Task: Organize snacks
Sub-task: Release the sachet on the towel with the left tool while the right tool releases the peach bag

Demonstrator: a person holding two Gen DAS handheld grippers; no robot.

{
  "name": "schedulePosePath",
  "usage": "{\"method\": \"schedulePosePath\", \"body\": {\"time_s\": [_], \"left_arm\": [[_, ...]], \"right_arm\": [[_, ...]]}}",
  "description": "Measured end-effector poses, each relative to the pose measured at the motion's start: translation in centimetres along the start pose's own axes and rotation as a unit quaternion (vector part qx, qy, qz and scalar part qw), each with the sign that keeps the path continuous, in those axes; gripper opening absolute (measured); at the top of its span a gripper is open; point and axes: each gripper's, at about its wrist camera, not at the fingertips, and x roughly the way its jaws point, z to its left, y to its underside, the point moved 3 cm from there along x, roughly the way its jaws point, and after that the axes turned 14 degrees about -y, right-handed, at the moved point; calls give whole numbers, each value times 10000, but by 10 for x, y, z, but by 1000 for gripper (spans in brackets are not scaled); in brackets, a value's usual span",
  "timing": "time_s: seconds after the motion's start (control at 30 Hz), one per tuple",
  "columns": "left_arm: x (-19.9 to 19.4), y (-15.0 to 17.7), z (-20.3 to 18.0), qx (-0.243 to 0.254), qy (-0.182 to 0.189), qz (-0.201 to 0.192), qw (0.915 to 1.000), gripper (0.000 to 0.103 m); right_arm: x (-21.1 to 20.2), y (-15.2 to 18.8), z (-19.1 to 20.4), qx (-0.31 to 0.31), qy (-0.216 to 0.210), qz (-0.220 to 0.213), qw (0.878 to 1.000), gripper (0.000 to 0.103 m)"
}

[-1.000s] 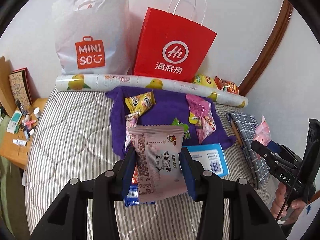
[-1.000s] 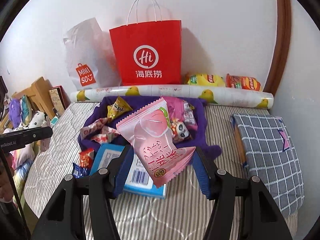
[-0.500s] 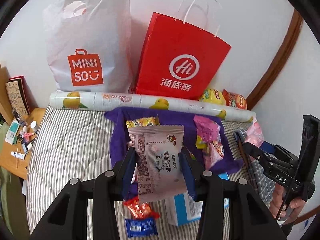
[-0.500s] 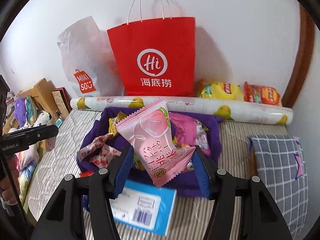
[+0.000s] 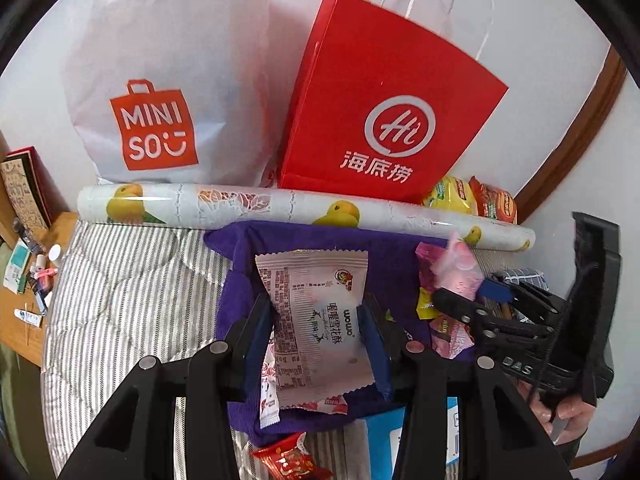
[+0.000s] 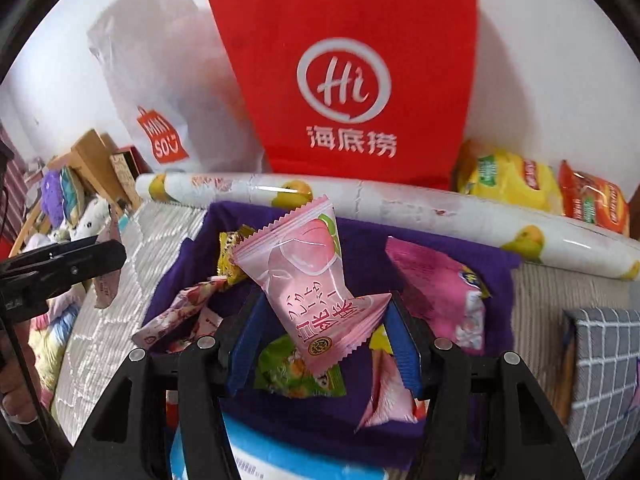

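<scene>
Two grippers' jaws each clamp snack packet above purple cloth [image 6: 492, 264]; red bag [image 6: 360, 80], patterned roll [image 6: 440, 208] behind.

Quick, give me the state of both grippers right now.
Left gripper: shut on the pale pink snack packet.
Right gripper: shut on the pink peach snack packet.

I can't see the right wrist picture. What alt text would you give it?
The right gripper clamps a pink peach snack packet above a purple cloth strewn with other snacks on a striped bed. Behind stand a red paper bag, a white Miniso bag and a fruit-printed roll.
</scene>
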Motion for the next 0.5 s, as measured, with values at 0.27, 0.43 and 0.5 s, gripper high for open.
{"method": "schedulePosePath", "body": {"time_s": [0.27, 0.43, 0.5], "left_arm": [[20, -5, 3, -4, 43, 141, 9999, 42], [28, -8, 3, 72, 52, 177, 9998, 42], [31, -8, 3, 69, 62, 195, 9998, 42]], "right_arm": [[49, 0, -4, -84, 47, 620, 9980, 59], [65, 1, -8, -6, 34, 791, 9969, 59], [70, 3, -11, 46, 15, 870, 9962, 59]]}}
